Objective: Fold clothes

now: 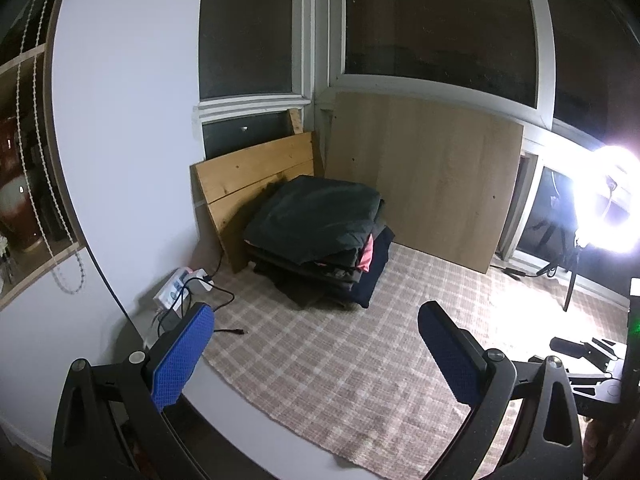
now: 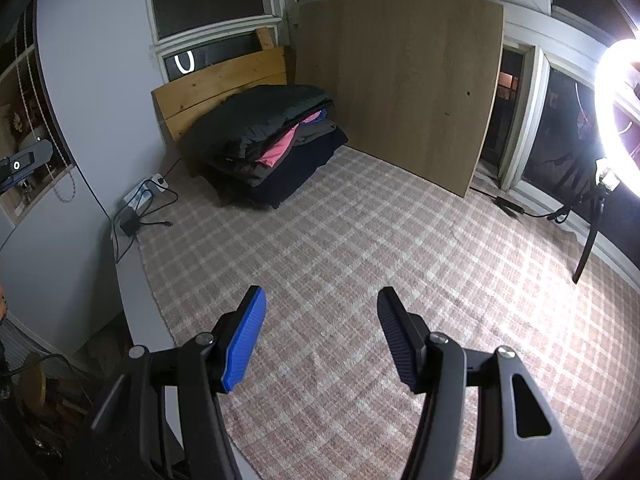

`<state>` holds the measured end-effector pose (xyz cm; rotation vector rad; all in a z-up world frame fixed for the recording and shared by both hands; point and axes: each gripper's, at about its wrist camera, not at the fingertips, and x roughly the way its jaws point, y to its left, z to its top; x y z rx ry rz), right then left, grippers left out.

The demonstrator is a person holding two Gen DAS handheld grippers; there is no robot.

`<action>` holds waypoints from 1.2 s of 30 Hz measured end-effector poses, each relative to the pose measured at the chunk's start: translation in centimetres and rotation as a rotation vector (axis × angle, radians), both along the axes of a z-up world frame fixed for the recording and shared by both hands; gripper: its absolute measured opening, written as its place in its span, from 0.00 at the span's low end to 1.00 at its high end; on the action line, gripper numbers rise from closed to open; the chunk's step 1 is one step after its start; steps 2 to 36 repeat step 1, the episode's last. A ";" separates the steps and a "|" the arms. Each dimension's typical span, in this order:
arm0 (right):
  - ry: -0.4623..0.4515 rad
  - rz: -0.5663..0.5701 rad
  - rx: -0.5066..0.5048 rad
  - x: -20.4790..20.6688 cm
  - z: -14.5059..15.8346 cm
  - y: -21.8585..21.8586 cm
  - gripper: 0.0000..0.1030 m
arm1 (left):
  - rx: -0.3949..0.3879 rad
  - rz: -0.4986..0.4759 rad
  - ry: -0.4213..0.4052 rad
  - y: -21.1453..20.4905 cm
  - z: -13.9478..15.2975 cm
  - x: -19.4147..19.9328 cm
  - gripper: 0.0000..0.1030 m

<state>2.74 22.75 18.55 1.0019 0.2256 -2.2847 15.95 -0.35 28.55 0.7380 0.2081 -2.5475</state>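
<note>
Both jaws stand apart, gripping nothing: the left hand-held gripper (image 1: 316,344) and right hand-held gripper (image 2: 322,332) hover over the checked mat (image 2: 360,240). The stack of folded clothes (image 1: 320,236) (dark, one pink layer) sits against the wooden boards (image 1: 256,176).

A checked rug (image 2: 360,240) covers the floor; boards (image 2: 400,92) lean on dark windows (image 1: 436,32), perhaps night outside.

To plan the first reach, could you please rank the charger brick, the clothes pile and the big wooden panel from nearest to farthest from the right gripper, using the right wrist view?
1. Charger brick, left, at the rug's edge.
2. Clothes pile, ahead and left.
3. Wooden panel, against the far windows.
</note>
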 end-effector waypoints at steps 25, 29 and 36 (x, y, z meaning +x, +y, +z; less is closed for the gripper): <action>-0.004 -0.004 0.000 -0.1 -0.1 0.0 0.56 | -0.002 0.000 -0.004 0.0 -0.1 -0.1 0.99; -0.004 -0.004 0.000 -0.1 -0.1 0.0 0.56 | -0.002 0.000 -0.004 0.0 -0.1 -0.1 0.99; -0.004 -0.004 0.000 -0.1 -0.1 0.0 0.56 | -0.002 0.000 -0.004 0.0 -0.1 -0.1 0.99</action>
